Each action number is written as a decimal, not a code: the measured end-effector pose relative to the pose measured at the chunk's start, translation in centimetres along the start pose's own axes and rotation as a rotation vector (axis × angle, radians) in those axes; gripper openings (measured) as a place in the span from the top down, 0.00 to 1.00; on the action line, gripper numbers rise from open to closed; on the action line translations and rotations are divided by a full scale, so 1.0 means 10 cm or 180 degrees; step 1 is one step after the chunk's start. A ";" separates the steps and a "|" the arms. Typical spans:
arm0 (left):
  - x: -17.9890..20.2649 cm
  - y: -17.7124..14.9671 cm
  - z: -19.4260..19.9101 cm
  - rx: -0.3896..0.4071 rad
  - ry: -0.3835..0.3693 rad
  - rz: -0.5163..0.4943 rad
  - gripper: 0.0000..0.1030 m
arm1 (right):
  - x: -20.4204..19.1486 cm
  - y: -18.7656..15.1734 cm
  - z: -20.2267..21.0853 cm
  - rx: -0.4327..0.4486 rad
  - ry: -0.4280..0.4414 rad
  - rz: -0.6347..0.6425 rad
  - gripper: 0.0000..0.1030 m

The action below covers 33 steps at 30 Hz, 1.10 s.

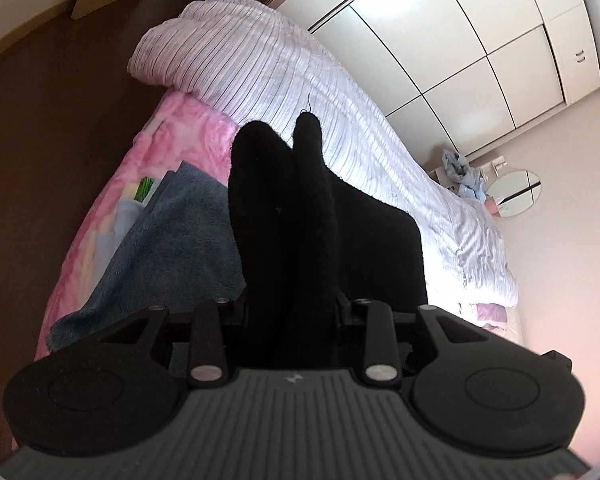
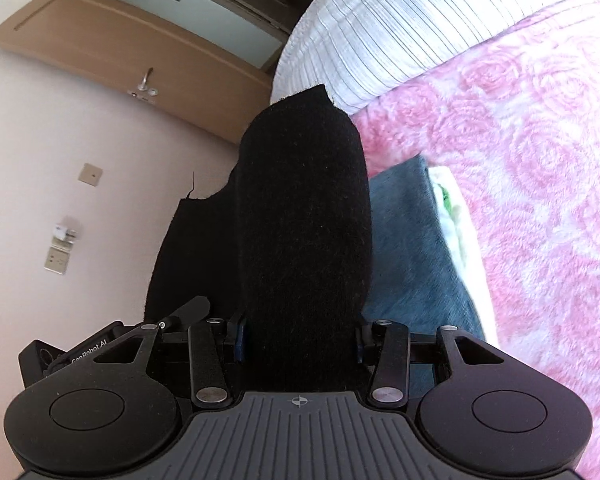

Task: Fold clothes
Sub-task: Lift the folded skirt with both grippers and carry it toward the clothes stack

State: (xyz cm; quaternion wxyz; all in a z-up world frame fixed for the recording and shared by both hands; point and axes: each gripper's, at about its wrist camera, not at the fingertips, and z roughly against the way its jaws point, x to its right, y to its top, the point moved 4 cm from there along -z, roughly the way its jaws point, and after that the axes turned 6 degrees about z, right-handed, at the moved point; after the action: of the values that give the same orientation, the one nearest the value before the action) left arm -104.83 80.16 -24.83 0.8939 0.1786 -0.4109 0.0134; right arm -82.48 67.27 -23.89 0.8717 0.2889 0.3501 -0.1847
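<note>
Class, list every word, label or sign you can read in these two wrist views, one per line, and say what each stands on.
"GenRobot.AI" – on the black housing at the lower left of the right wrist view.
A crosshair mark, no letters – on the ribbed grey plate of the right gripper.
A small pale logo on the left gripper's grey plate – too blurred to read.

Your left wrist view: close, tilted down over the bed (image 1: pixel 188 128) toward the wardrobe (image 1: pixel 460 40). Right wrist view: close, facing the door (image 2: pixel 112 48). Shared: bed, blue towel (image 1: pixel 172 240).
</note>
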 end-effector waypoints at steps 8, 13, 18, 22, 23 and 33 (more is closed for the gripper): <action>-0.33 -0.03 -0.27 -0.0008 0.0142 -0.0008 0.68 | 0.20 -0.01 -0.24 -0.0108 -0.0243 0.0099 0.53; -0.42 0.00 -0.29 0.0033 0.0298 -0.0036 0.63 | 0.24 -0.04 -0.32 -0.0146 -0.0356 0.0105 0.39; -0.20 -0.05 0.20 0.0394 0.0550 -0.0319 0.73 | 0.09 -0.07 0.06 0.0048 -0.0672 0.0666 0.37; 0.07 -0.22 0.44 0.0468 0.0640 -0.0772 0.85 | -0.09 -0.30 0.41 0.0279 -0.0897 0.1402 0.41; 0.10 -0.30 0.41 0.0420 0.0645 -0.0885 0.88 | -0.15 -0.39 0.43 0.0252 -0.0917 0.1585 0.46; -0.29 -0.83 0.06 0.0262 0.0998 -0.1217 0.91 | -0.33 -1.09 0.01 -0.0049 -0.1209 0.2582 0.67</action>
State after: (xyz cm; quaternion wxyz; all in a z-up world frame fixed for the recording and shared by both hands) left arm -105.76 72.58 -29.23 0.9250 0.2851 -0.2250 -0.1116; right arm -90.41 59.29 -25.57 0.9246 0.3572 0.0435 0.1248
